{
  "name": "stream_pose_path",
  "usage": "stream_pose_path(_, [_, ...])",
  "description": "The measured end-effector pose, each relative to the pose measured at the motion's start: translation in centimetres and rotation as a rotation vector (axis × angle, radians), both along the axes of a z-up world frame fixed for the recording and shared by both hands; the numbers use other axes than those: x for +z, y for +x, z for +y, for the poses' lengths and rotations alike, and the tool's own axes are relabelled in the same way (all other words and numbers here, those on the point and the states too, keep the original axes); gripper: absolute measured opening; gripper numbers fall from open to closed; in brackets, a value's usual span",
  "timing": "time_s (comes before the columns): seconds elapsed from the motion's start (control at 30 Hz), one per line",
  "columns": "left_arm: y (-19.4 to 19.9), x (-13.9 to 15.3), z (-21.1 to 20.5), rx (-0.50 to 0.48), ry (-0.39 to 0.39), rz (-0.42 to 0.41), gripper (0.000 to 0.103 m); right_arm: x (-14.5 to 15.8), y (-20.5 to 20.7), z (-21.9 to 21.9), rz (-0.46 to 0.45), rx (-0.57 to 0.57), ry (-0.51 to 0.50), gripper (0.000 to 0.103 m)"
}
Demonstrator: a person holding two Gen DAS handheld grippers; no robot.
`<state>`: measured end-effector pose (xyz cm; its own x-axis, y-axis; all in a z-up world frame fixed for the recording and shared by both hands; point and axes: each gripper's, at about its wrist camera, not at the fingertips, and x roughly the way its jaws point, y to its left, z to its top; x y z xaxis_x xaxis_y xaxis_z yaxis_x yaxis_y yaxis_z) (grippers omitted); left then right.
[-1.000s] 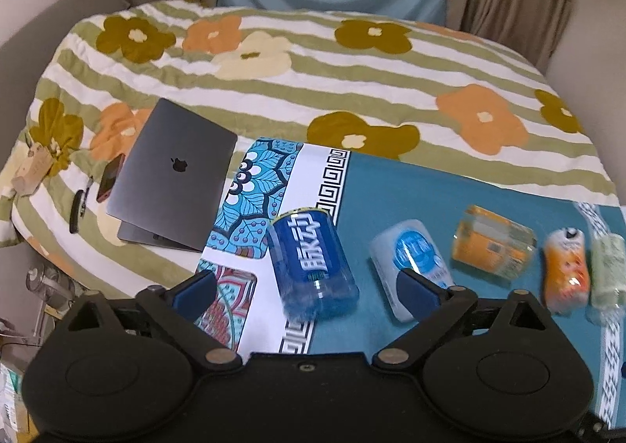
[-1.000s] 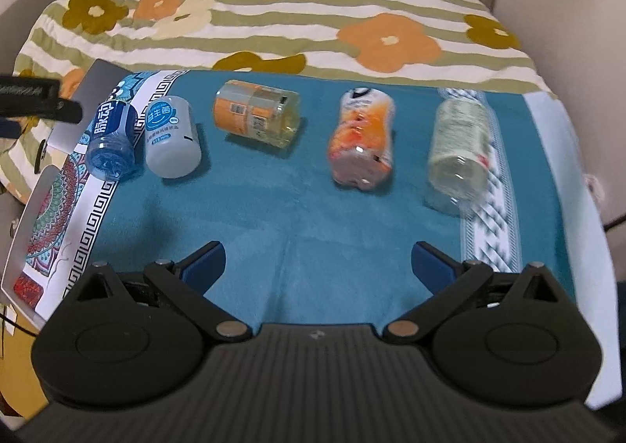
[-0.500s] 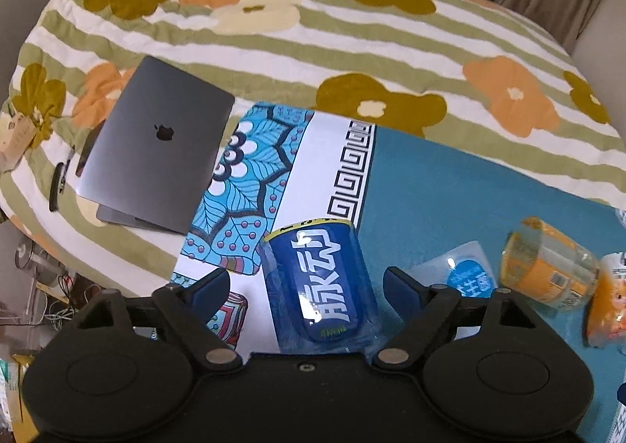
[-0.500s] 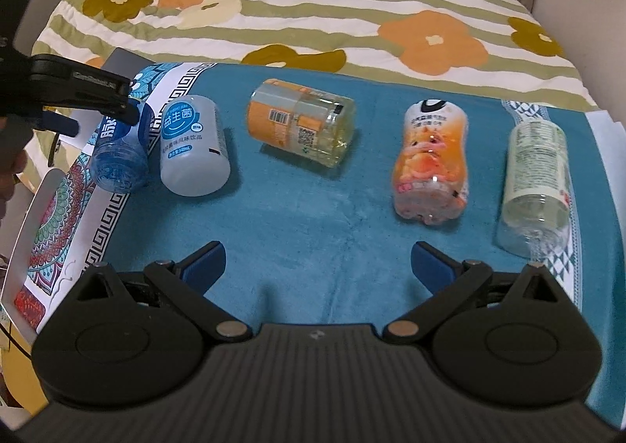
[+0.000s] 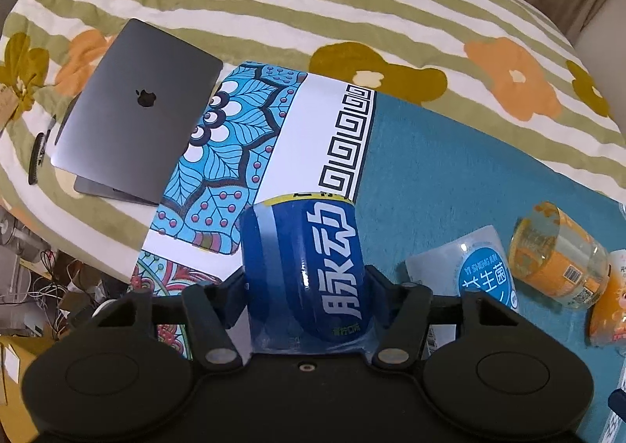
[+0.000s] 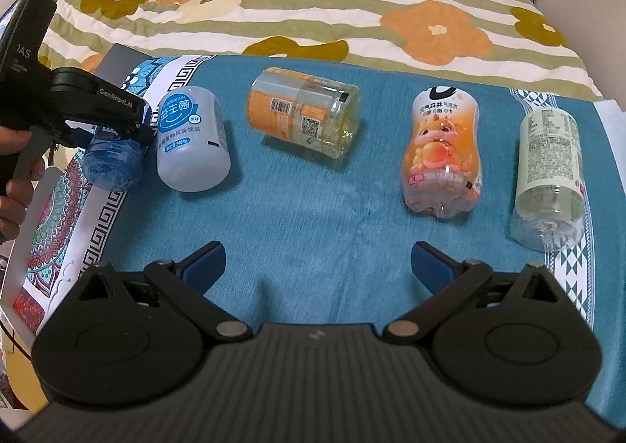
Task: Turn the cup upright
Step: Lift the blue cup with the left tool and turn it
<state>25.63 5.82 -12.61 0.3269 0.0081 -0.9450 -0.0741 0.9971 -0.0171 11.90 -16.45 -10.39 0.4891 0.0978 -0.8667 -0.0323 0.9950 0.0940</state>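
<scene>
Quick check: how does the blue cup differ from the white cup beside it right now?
The blue cup sits between the left tool's fingers; the white cup is untouched. The blue cup is translucent blue with a dark blue label; the white cup is opaque white with a round light-blue label. Both lie on their sides on the teal cloth.

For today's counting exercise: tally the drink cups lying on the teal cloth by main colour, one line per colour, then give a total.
Blue: 1, the blue cup in the left gripper
White: 1, the white cup
Orange: 2, the orange-label cup and the peach cup
Pale green: 1, the pale green cup
Total: 5
</scene>
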Motion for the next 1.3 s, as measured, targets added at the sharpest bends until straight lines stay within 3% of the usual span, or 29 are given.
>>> stream_pose_path(0.4, [-2.2, 2.5, -0.1, -0.021, -0.003, -0.043, 0.065, 0.8, -1.0, -0.1, -0.019, -0.011, 0.014, 0.103])
stream_pose_path(0.77, [-9.7, 5.4, -3.9, -0.138, -0.023, -0.065, 0.065, 3.0, -4.2, -2.0, -0.053, -0.046, 0.029, 0.103])
stream_pose_path(1.07, [-15.0, 3.4, -10.6, -0.319, -0.044, -0.011, 0.065, 3.5, -8.2, -5.4, -0.054, -0.117, 0.021, 0.103])
stream_pose_path(1.3, [-16.4, 1.1, -14.1, -0.383, -0.03, -0.001, 0.065, 2.9, -10.7, -7.8, -0.038, -0.148, 0.012, 0.103])
